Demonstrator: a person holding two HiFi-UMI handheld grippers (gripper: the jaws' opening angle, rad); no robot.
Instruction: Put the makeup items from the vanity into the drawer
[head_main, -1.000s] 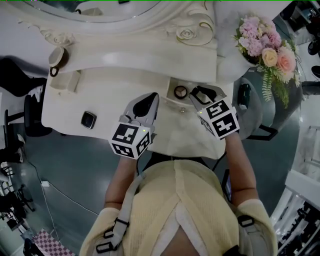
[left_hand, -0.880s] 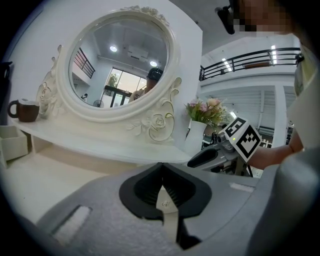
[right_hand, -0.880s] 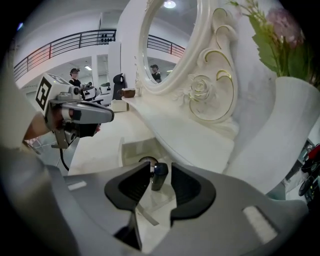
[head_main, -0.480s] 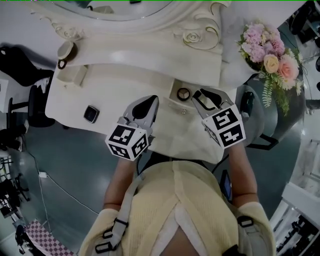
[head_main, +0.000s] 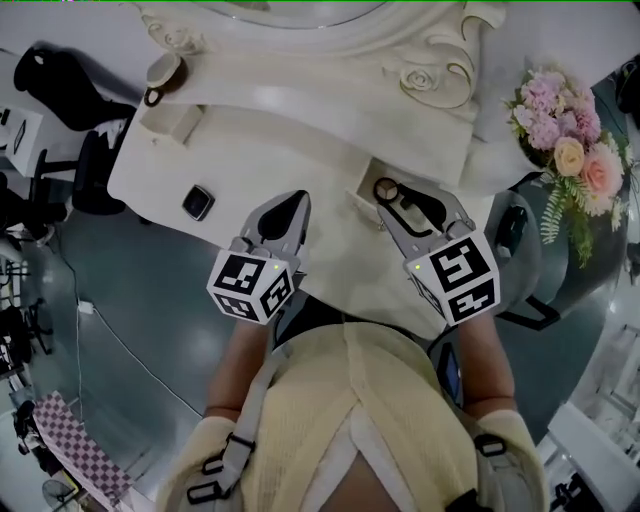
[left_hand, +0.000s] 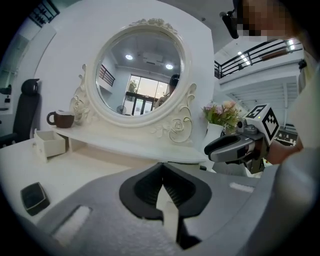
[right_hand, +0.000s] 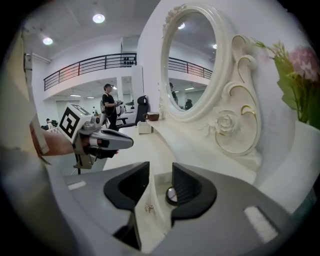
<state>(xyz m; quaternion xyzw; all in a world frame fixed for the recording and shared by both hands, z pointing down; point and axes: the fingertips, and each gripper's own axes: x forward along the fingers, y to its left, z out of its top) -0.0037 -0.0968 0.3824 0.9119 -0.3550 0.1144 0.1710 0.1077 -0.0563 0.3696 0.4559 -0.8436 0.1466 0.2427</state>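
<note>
Nearest the person, the left tool (head_main: 293, 205) hangs in front of the counter (head_main: 260, 140) with its jaws pressed together and nothing between them. The right tool (right_hand: 159, 180) stands half wide over the open drawer (head_main: 360, 196), gripping nothing. Below its jaws a round compact (right_hand: 171, 196) lies in the drawer, partly hidden by the right-hand pad.

The first risk is here. The right tool's jaws straddle the drawer's front wall just above the small knob (right_hand: 148, 208). A careless pull back could catch that wall and jerk the drawer, setting the round piece rolling inside.

The larger risk is on the left of the counter. A black square compact (head_main: 198, 203) is still out, well apart from both tools and close to the counter's near edge. It looks flat and low, with a glossy lid and rounded corners, lying face up on a smooth white top. Jaws coming down from above would probably find little side to bite on. A pad that lands short could push it along the surface, and a push toward the person could send it off the edge to the floor. The left tool must also open before it can take anything.

Farther back stand a small white box (left_hand: 50, 142) and a brown cup (left_hand: 62, 119) on the raised shelf at far left. A reach that overshoots could knock either. Behind them rises the oval mirror (left_hand: 140, 75), with flowers (head_main: 565, 150) at far right.
</note>
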